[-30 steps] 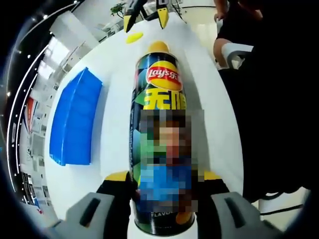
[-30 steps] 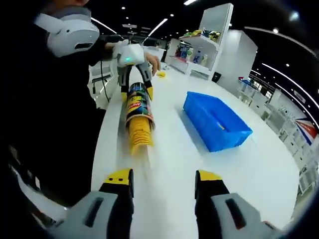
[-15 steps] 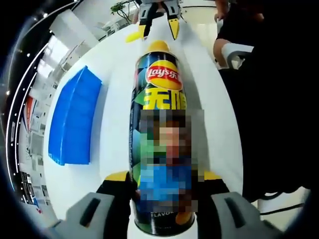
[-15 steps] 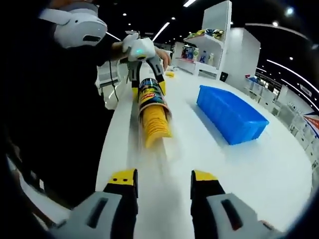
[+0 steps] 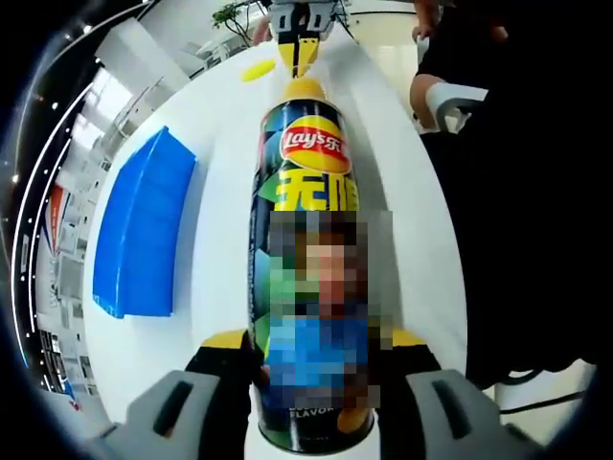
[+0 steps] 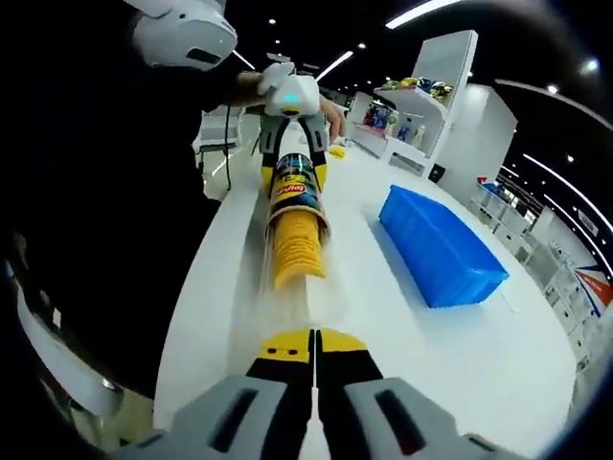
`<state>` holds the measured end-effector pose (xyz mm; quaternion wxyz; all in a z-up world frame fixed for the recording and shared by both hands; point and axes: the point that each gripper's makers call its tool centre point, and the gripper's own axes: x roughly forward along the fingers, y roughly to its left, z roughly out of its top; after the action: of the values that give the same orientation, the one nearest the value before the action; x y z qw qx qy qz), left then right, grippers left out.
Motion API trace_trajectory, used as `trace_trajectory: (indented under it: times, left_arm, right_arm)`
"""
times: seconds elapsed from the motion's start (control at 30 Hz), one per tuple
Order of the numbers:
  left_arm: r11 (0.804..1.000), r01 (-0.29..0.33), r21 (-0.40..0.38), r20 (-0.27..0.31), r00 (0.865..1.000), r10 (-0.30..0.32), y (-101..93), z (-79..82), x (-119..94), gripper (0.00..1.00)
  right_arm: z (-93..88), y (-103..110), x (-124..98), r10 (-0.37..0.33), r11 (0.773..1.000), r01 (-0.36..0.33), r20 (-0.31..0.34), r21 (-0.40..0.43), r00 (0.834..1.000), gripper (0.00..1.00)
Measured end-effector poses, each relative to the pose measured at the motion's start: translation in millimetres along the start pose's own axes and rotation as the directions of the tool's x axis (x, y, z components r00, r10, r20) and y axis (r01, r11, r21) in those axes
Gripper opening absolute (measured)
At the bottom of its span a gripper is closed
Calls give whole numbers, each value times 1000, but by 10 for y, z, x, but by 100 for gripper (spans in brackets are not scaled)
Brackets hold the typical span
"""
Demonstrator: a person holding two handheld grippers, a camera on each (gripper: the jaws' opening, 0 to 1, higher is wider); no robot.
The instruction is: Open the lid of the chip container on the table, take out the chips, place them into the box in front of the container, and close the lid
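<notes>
Left gripper view: the left hand-held gripper point(image 5: 311, 369) is clamping the can point(image 5: 308, 259) near its base, jaws tight against both sides. The can is lying flat on the counter point(image 5: 225, 192), its long axis running straight ahead from this gripper, open mouth at the far end. Yellow chips point(image 5: 305, 89) are poking out of that mouth. Straight beyond them the right hand-held gripper point(image 5: 299, 50) is showing, jaws pressed together, on line with the can's axis. A yellow lid point(image 5: 257, 70) is lying on the counter just left of that far gripper. The blue box point(image 5: 142, 230) is sitting off to the left, apart from the can.

Right gripper view: the right gripper's jaws are meeting with nothing between them. The chip stack is lying dead ahead, its near end apart from the jaw tips, long axis pointing toward this gripper. The right gripper is nearer the chips; the left is busy steadying the can. The box is lying ahead to the right.

Judgement: lid off, chips partly out. To draw the stack, the jaws would need to part and advance along that axis.
</notes>
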<state>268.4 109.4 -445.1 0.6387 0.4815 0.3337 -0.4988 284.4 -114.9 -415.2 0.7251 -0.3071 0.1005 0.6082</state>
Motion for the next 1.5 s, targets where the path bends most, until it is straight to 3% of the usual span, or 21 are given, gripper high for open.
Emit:
trace_trajectory:
  times: [0.2, 0.5, 0.8, 0.97, 1.03, 1.07, 1.17, 1.27, 1.37, 1.5]
  left_arm:
    - [1000, -1, -1, -3, 1000, 1, 7, 4, 6, 51]
    - [1000, -5, -2, -6, 1000, 5, 15, 4, 15, 51]
    - [1000, -7, 0, -5, 1000, 7, 19, 12, 24, 51]
    - [1000, -10, -3, 3, 1000, 10, 24, 15, 31, 51]
    - [1000, -12, -2, 7, 1000, 12, 25, 21, 34, 51]
    - [1000, -13, -2, 6, 1000, 13, 24, 25, 35, 51]
    - [1000, -11, -5, 2, 1000, 11, 30, 31, 42, 51]
    - [1000, -11, -20, -2, 1000, 11, 35, 16, 42, 51]
    - [1000, -10, -21, 5, 1000, 10, 17, 16, 36, 51]
    - [1000, -9, -21, 9, 1000, 9, 6, 28, 40, 51]
  right_arm:
    - [102, -14, 64, -3, 1000, 2, 48, 17, 999, 0]
    - [310, 29, 361, 53, 998, -56, 94, 27, 994, 0]
    - [511, 101, 694, 97, 993, -109, 191, 50, 977, 0]
    - [505, 108, 814, 100, 994, -109, 206, 31, 973, 0]
    - [517, 106, 835, 102, 992, -115, 232, 46, 967, 0]
    - [674, 119, 838, 101, 986, -139, 330, 92, 939, 0]
    - [583, 124, 944, 110, 989, -131, 255, 66, 961, 0]
    - [605, 100, 960, 104, 985, -138, 274, 106, 956, 0]
    - [601, 104, 947, 101, 987, -132, 276, 95, 956, 0]
    - [568, 95, 927, 84, 986, -118, 261, 116, 962, 1]
